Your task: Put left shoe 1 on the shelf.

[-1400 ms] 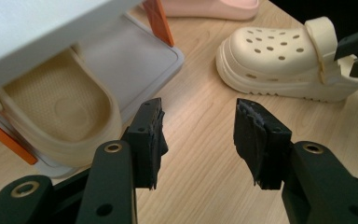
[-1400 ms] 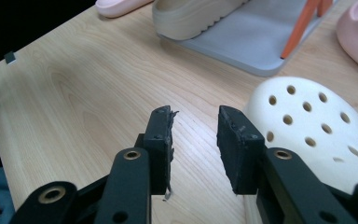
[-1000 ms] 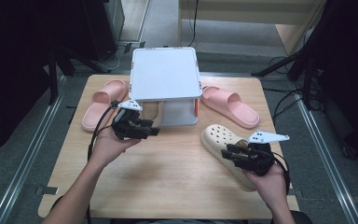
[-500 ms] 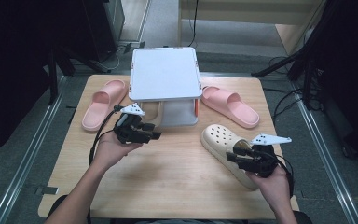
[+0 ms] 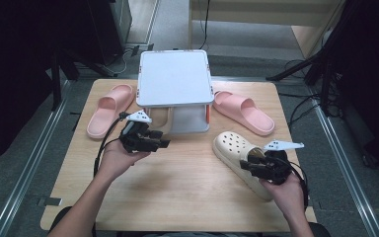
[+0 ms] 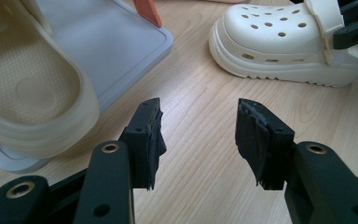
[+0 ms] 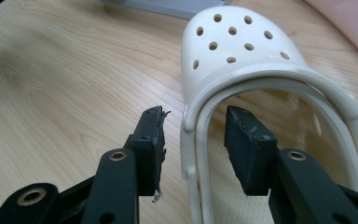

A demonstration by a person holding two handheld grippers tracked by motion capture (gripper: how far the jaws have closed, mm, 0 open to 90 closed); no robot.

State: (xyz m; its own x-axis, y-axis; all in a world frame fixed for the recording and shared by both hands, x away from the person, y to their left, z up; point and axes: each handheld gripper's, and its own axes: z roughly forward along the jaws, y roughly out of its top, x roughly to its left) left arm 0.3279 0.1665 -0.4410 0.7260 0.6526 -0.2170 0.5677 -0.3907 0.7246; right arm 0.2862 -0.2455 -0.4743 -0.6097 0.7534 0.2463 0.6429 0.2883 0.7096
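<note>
A cream clog (image 5: pixel 233 146) lies on the table at the right, toe pointing toward the rack. My right gripper (image 5: pixel 247 165) is at its heel end. In the right gripper view its jaws (image 7: pixel 193 140) straddle the clog's (image 7: pixel 235 51) side rim and strap; they have just been closing, but a gap still shows at each pad. A second cream clog (image 6: pixel 25 88) rests on the rack's lower tray (image 6: pixel 116 46). My left gripper (image 6: pixel 198 135) hangs open over bare wood in front of that tray, holding nothing.
A white two-level rack (image 5: pixel 175 76) stands at the back centre of the wooden table (image 5: pixel 187 187). One pink slipper (image 5: pixel 109 109) lies to its left and another (image 5: pixel 243 111) to its right. The person's forearms enter from the near edge.
My right gripper has sunk slightly onto the clog's heel rim. The left gripper has stayed where it was.
</note>
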